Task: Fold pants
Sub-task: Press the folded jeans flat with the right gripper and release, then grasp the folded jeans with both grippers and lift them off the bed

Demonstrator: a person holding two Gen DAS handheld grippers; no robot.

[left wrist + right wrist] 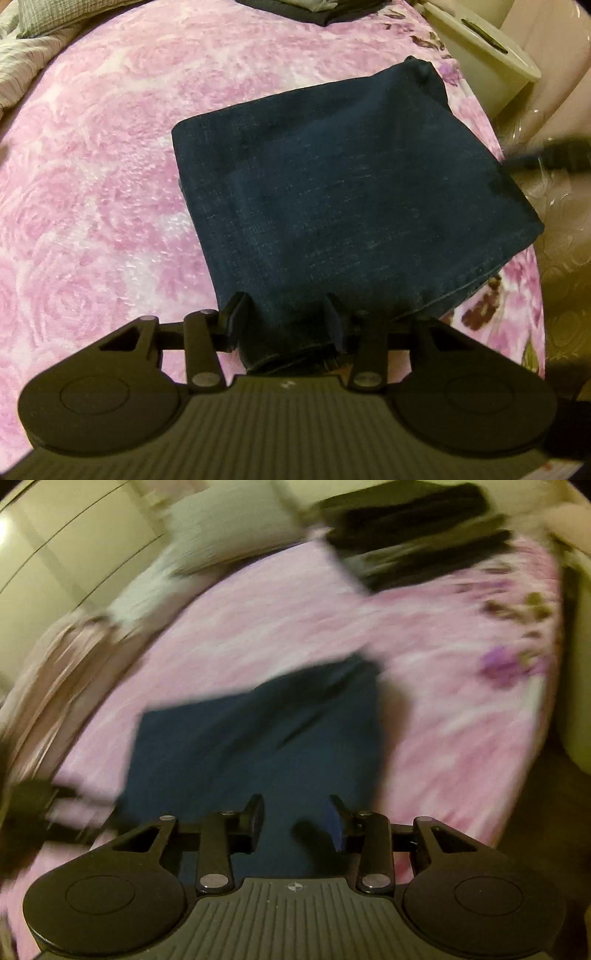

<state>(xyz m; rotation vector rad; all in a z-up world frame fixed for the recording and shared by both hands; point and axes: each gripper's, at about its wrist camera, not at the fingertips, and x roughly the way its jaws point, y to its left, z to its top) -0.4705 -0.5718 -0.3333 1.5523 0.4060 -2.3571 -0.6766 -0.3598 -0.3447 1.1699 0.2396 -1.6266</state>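
Left wrist view: folded pants [332,206] between parted left tongs [284,325].

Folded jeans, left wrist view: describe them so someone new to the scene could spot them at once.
Start from the pink rose-patterned blanket covering the bed. Near its right edge, just ahead of the left gripper, lie the folded jeans, a dark blue denim rectangle. They are the only denim lying alone mid-blanket; the other dark clothes sit piled at the far end.

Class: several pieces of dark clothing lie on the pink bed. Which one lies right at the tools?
The folded blue jeans. The left tool has its open fingers either side of their near corner. The other dark clothes lie piled at the bed's far end.
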